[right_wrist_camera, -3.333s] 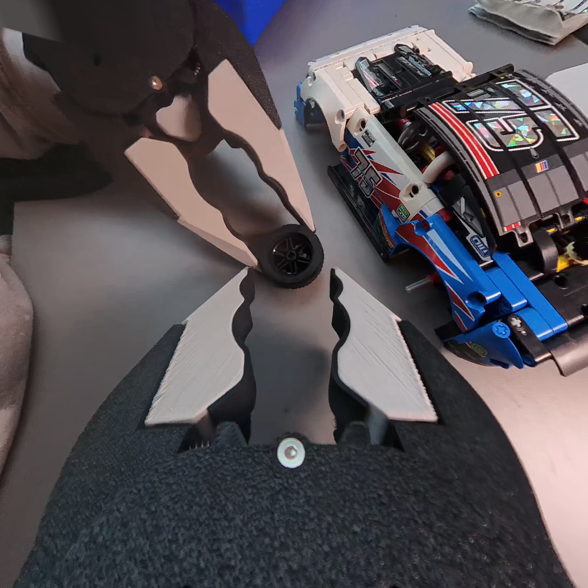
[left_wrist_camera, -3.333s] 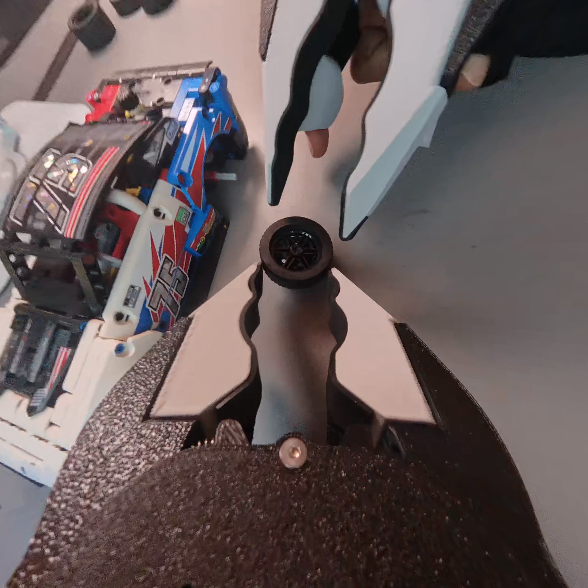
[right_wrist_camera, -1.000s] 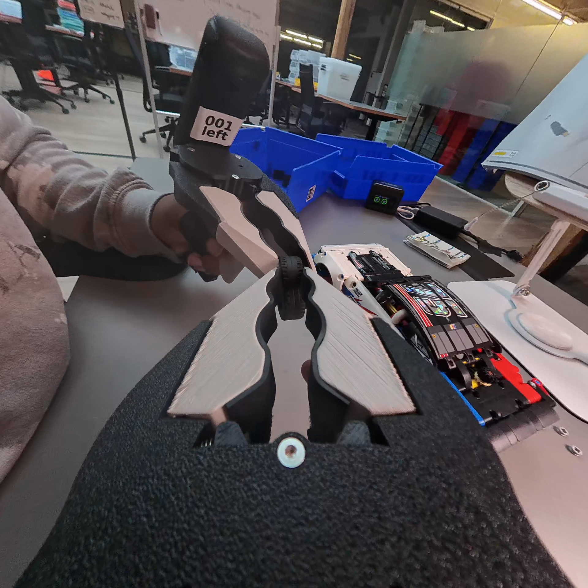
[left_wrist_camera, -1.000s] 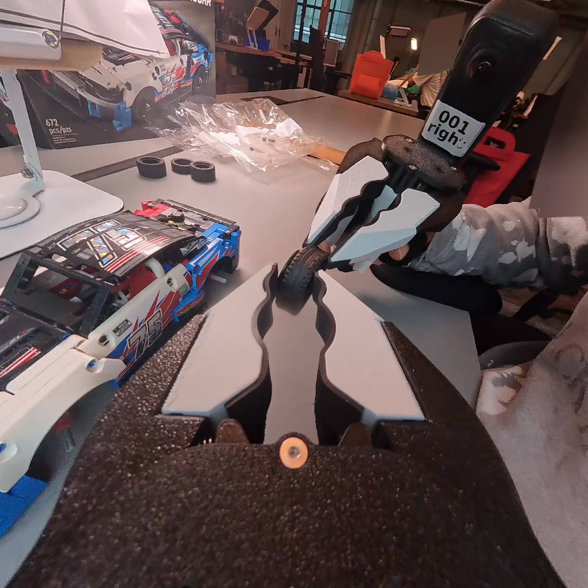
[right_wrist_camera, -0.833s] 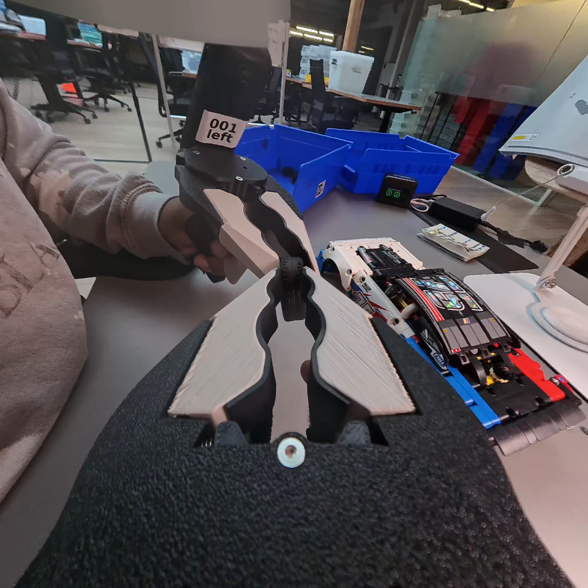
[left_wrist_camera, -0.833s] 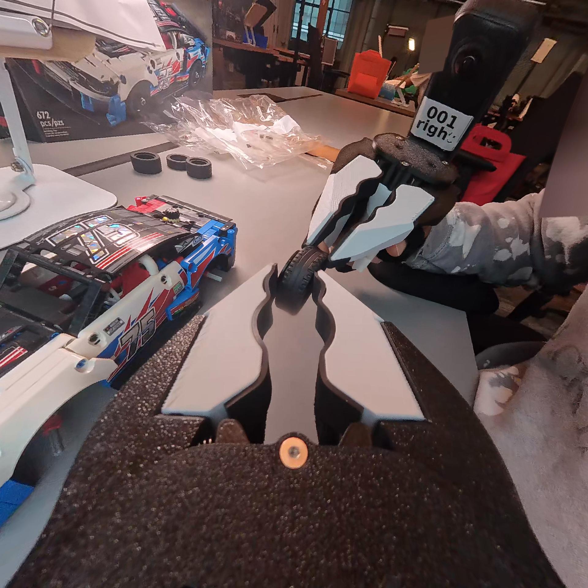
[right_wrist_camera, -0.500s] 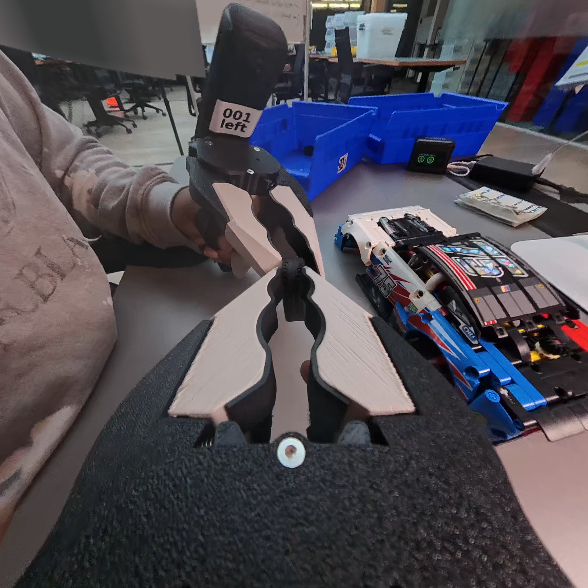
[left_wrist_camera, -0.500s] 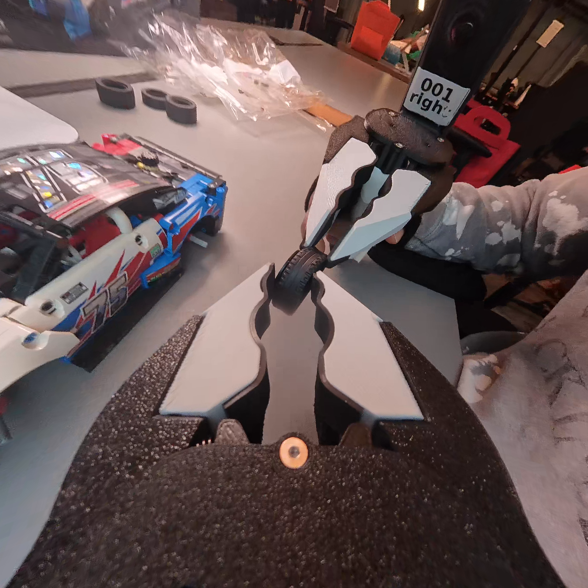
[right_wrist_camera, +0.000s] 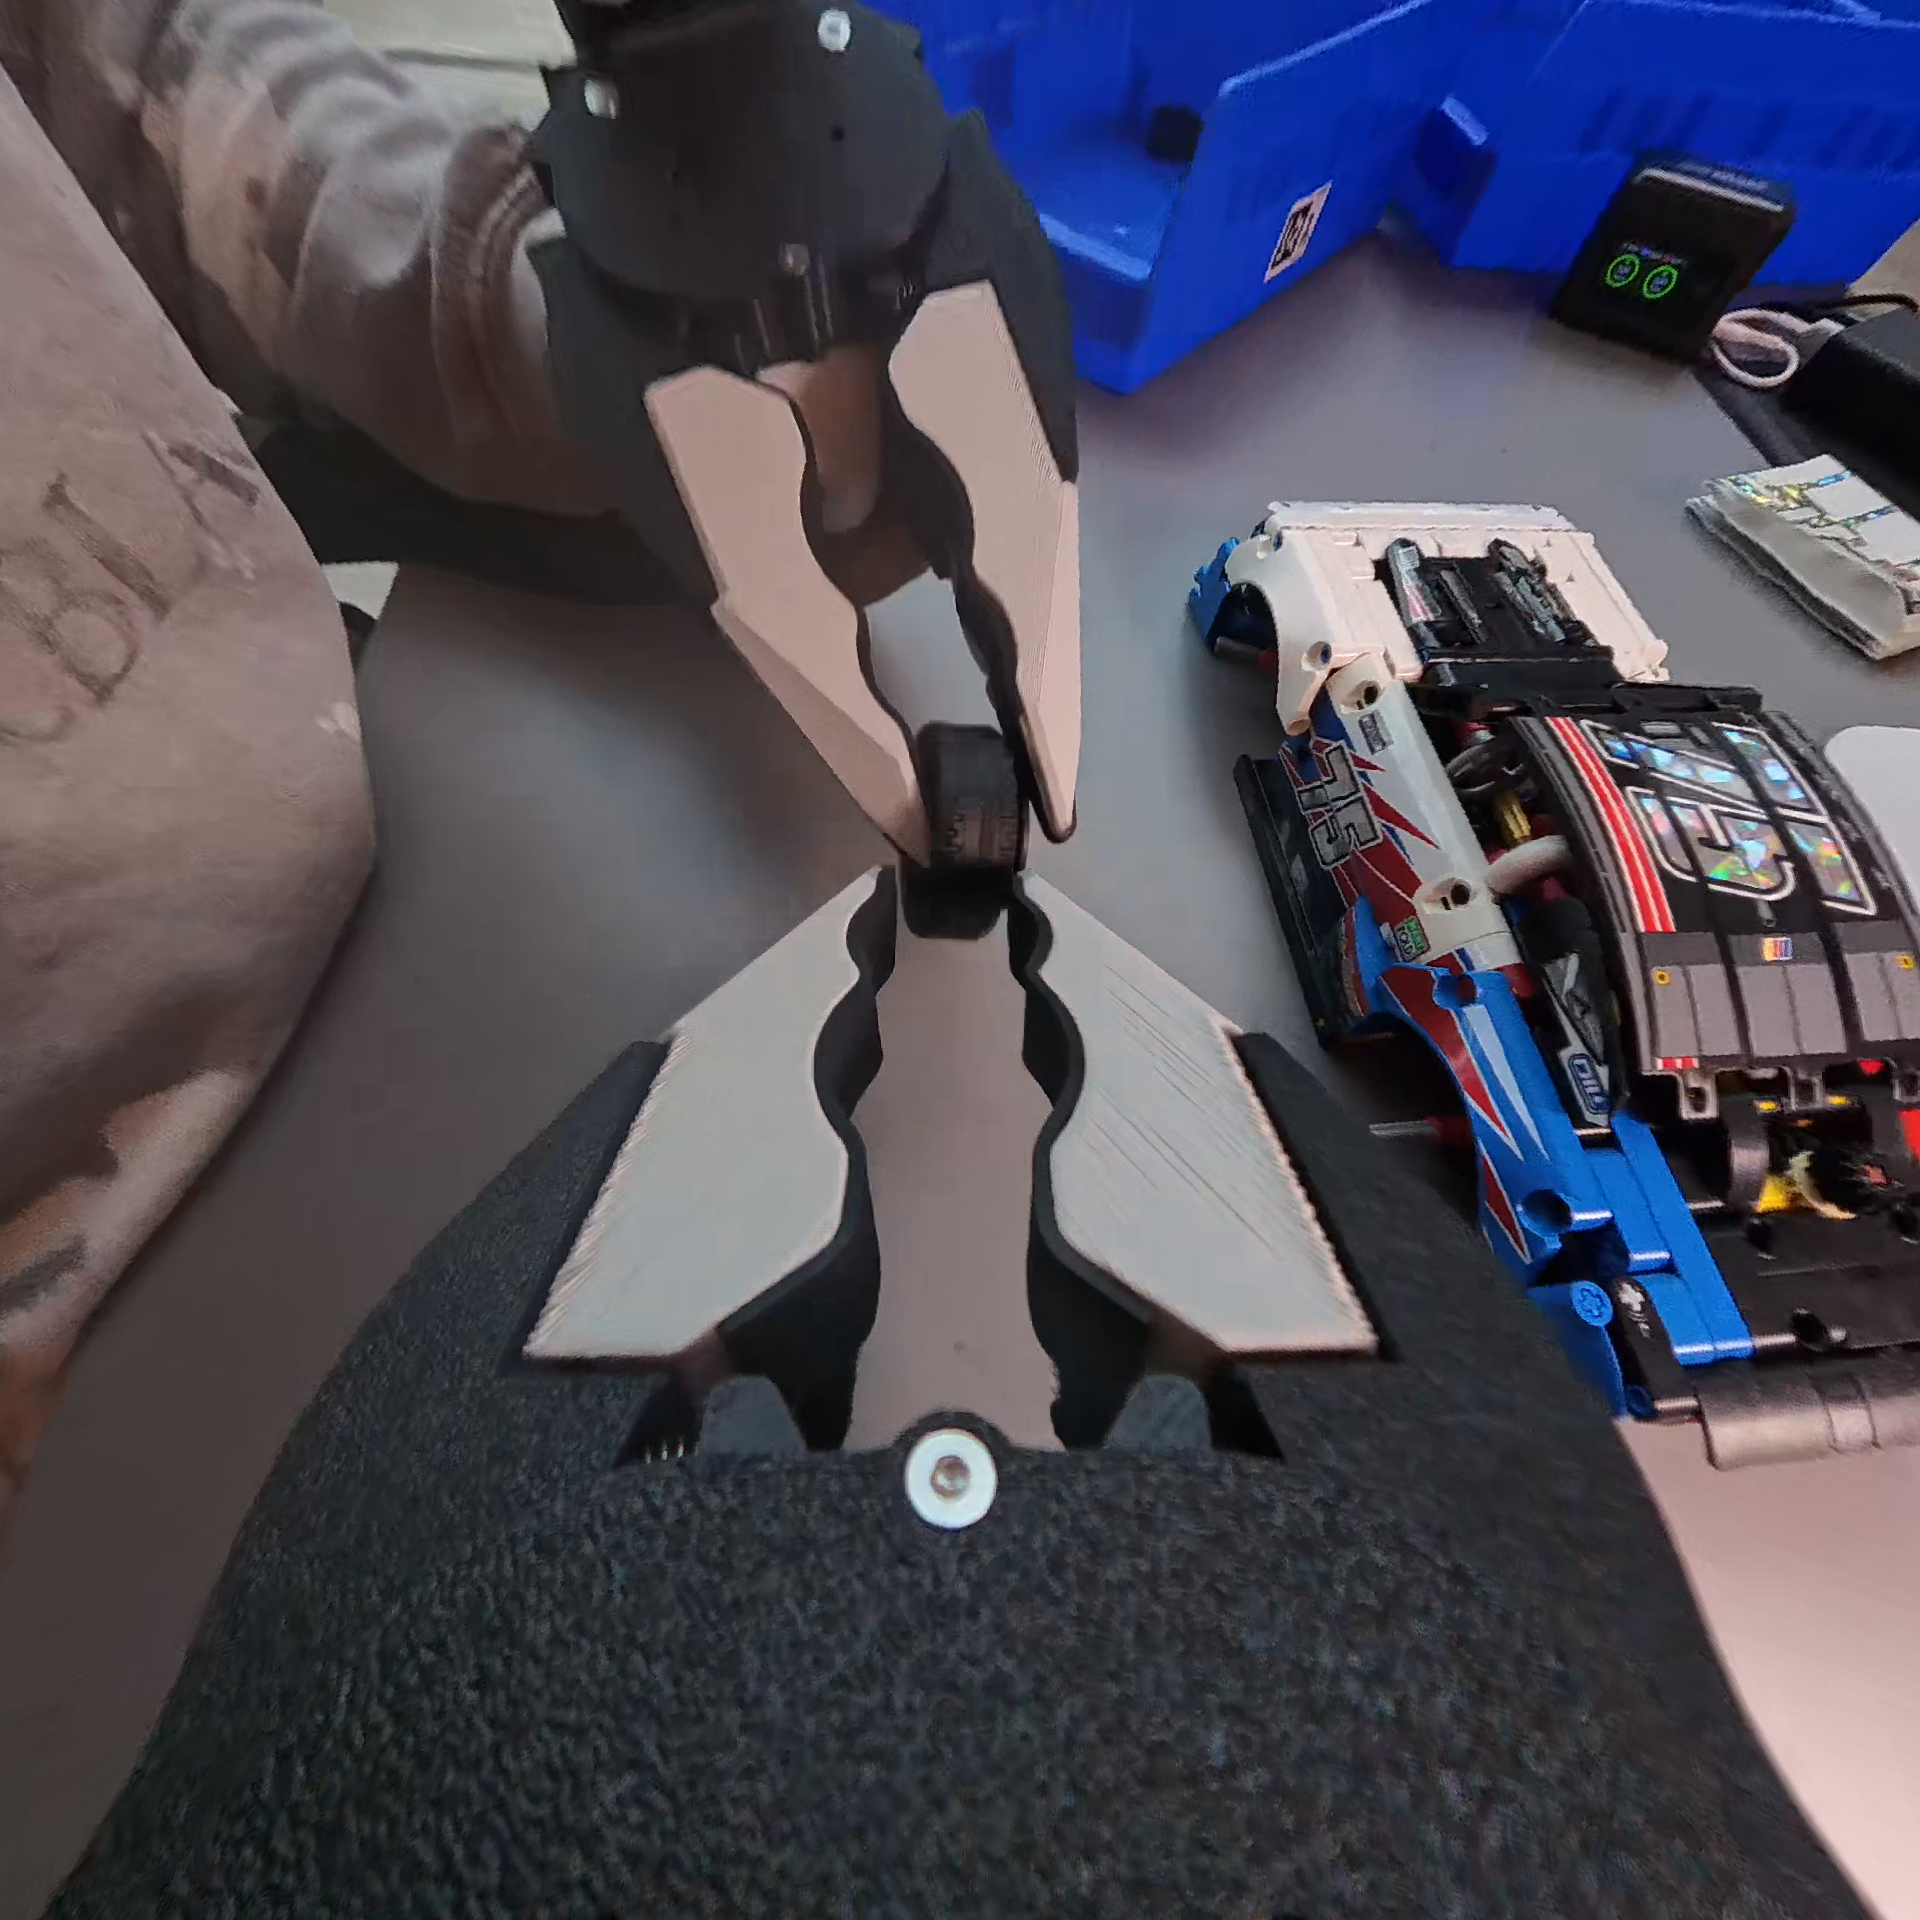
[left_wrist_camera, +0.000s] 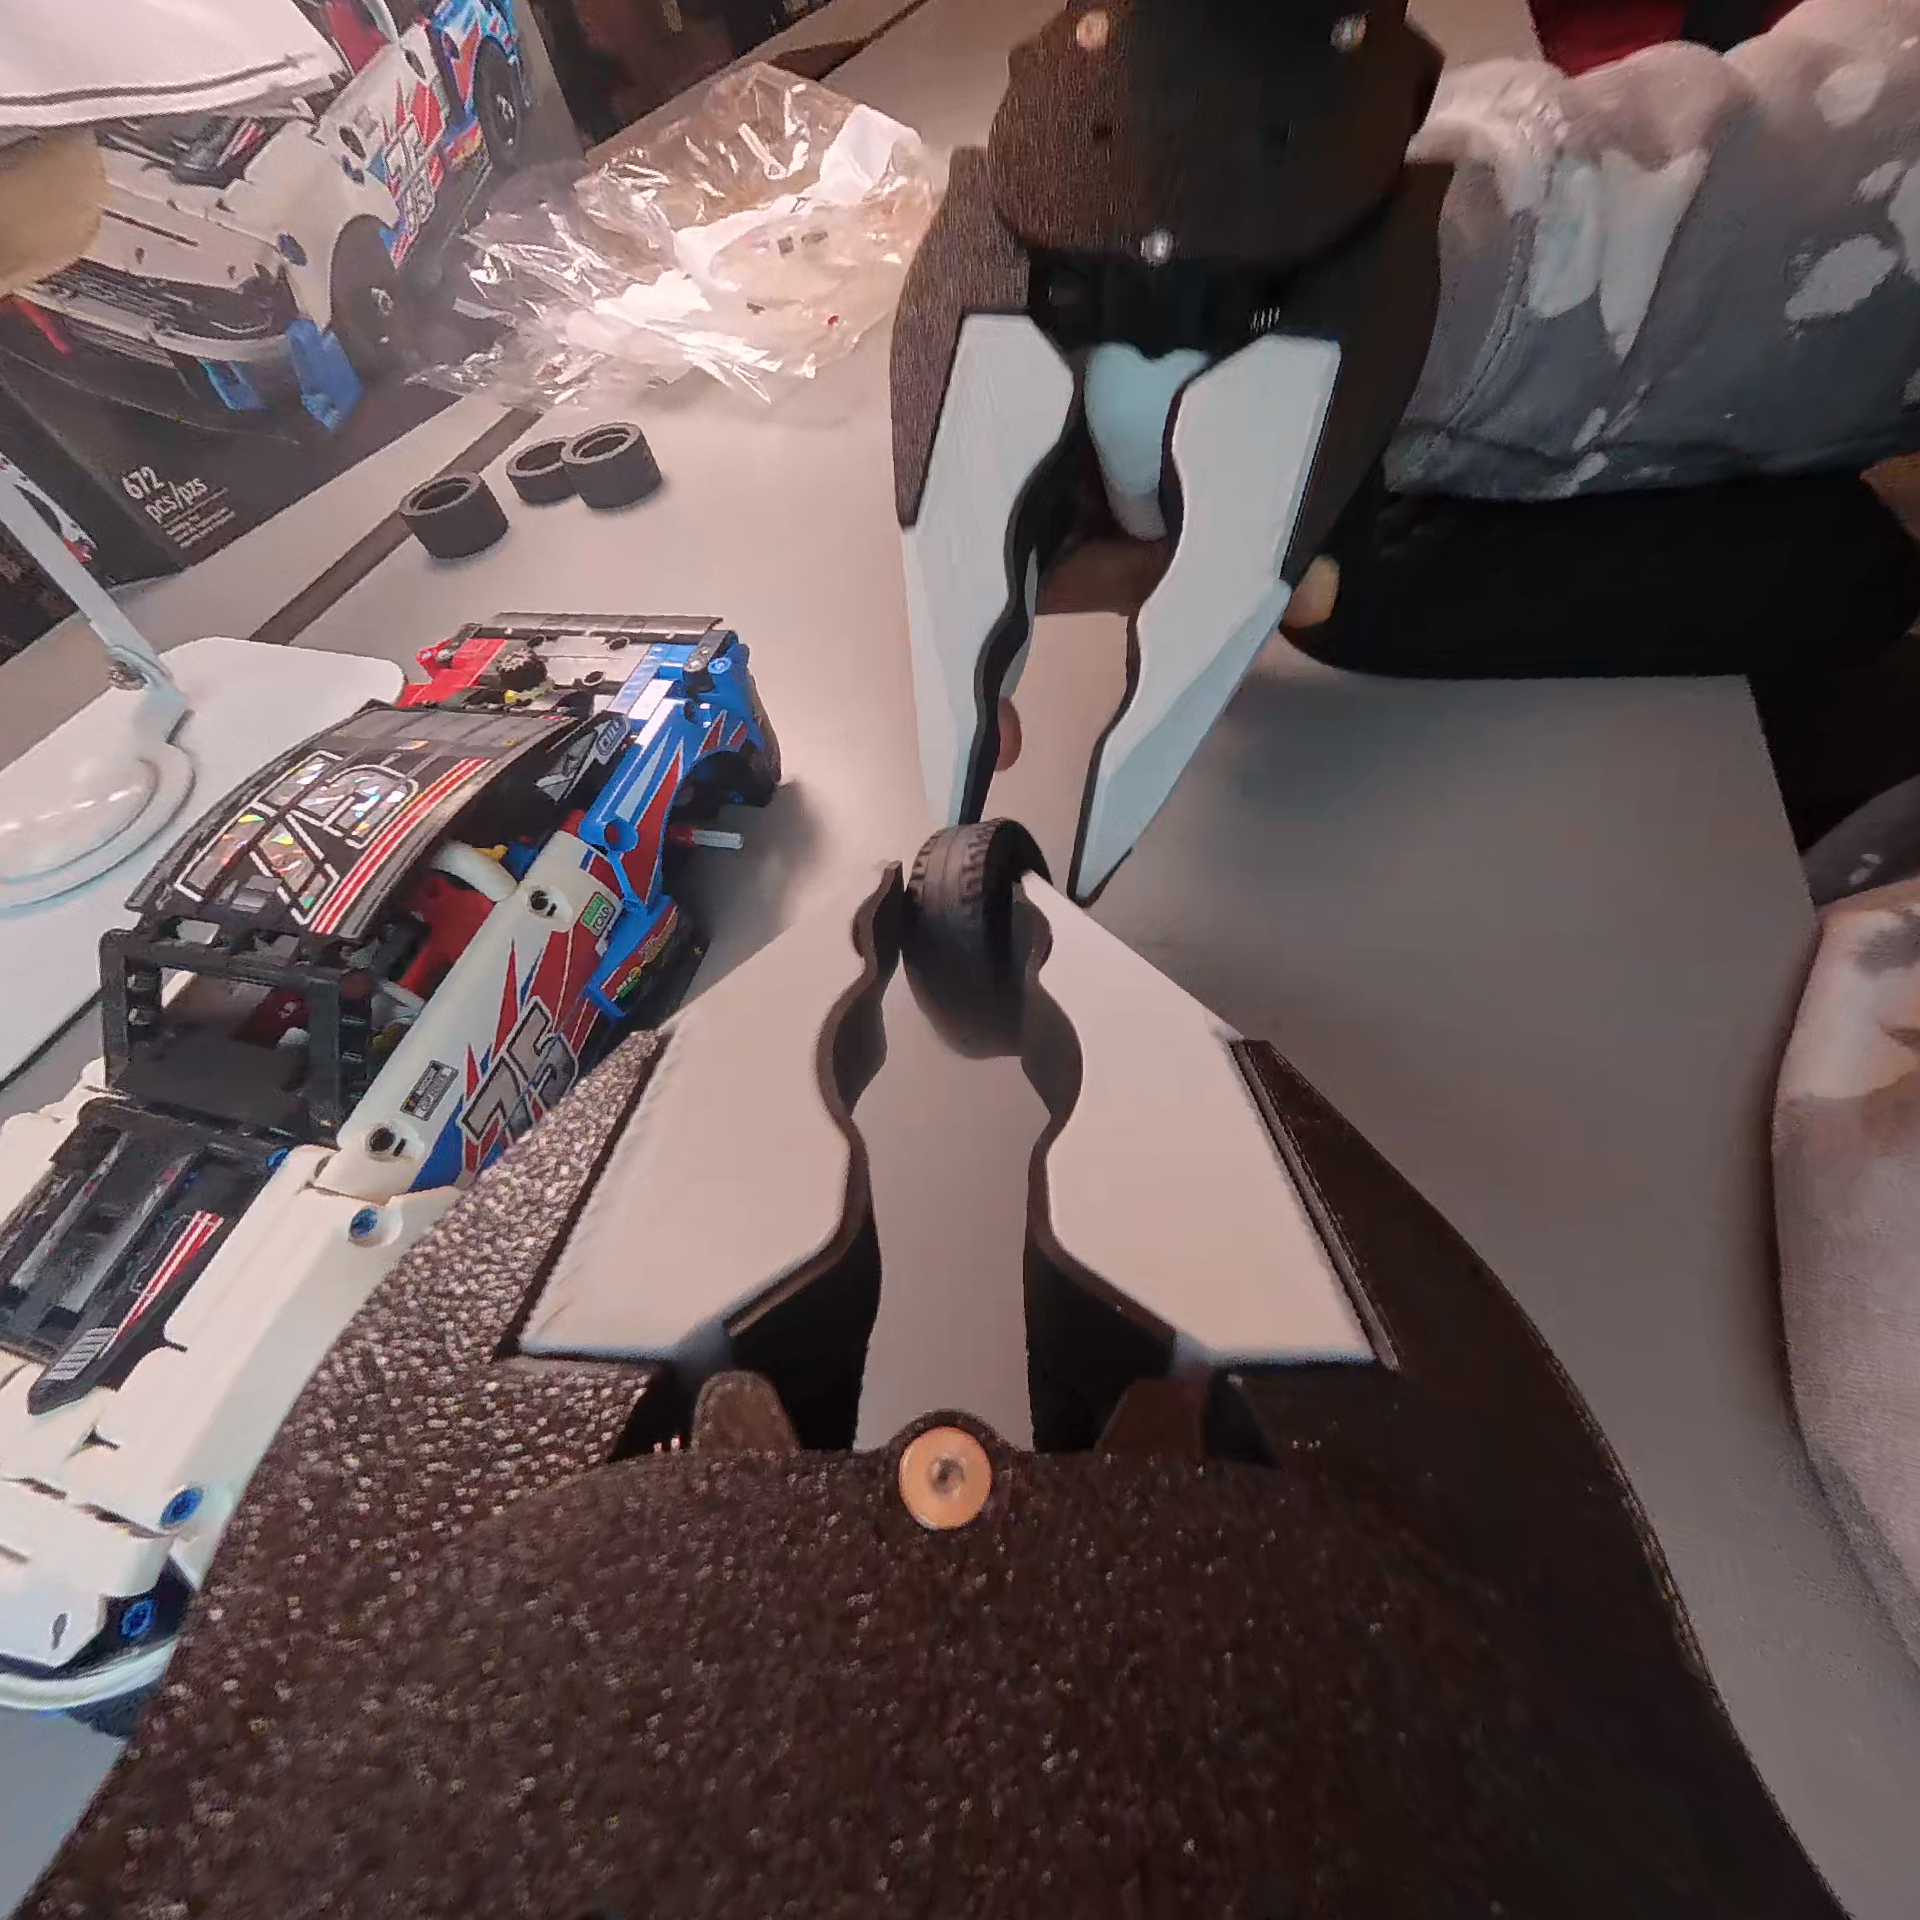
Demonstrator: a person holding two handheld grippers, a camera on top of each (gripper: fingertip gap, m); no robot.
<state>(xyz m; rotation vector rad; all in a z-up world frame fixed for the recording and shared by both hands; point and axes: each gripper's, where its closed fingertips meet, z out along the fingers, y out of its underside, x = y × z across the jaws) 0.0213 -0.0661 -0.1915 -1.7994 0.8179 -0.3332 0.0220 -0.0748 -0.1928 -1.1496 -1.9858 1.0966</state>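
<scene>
My left gripper (left_wrist_camera: pixel 963 888) is shut on a small black wheel (left_wrist_camera: pixel 961 873), gripping its two faces and holding it above the grey table (left_wrist_camera: pixel 1455 935). The wheel also shows in the right wrist view (right_wrist_camera: pixel 971 800), pinched between the left gripper's tips (right_wrist_camera: pixel 977 831). My right gripper (right_wrist_camera: pixel 953 881) faces it head-on and is open, its tips at either side of the wheel's near edge. In the left wrist view the right gripper (left_wrist_camera: pixel 1029 852) points down at the wheel. A blue, white and black brick race car (left_wrist_camera: pixel 416 987) lies on the table beside them, its axle pin bare.
Three loose black tyres (left_wrist_camera: pixel 582 462), a crumpled plastic bag (left_wrist_camera: pixel 707 218) and the kit's box (left_wrist_camera: pixel 208 260) sit beyond the car. A white lamp base (left_wrist_camera: pixel 94 769) stands near the car. Blue bins (right_wrist_camera: pixel 1351 156), a black device (right_wrist_camera: pixel 1662 249) and a folded sheet (right_wrist_camera: pixel 1818 551) lie behind the car (right_wrist_camera: pixel 1558 935). Less than 4 cm separates the two grippers' tips.
Both grippers have tilted down toward the table. The right gripper, which was shut on the wheel together with the left, has opened; the left gripper still holds the wheel.
</scene>
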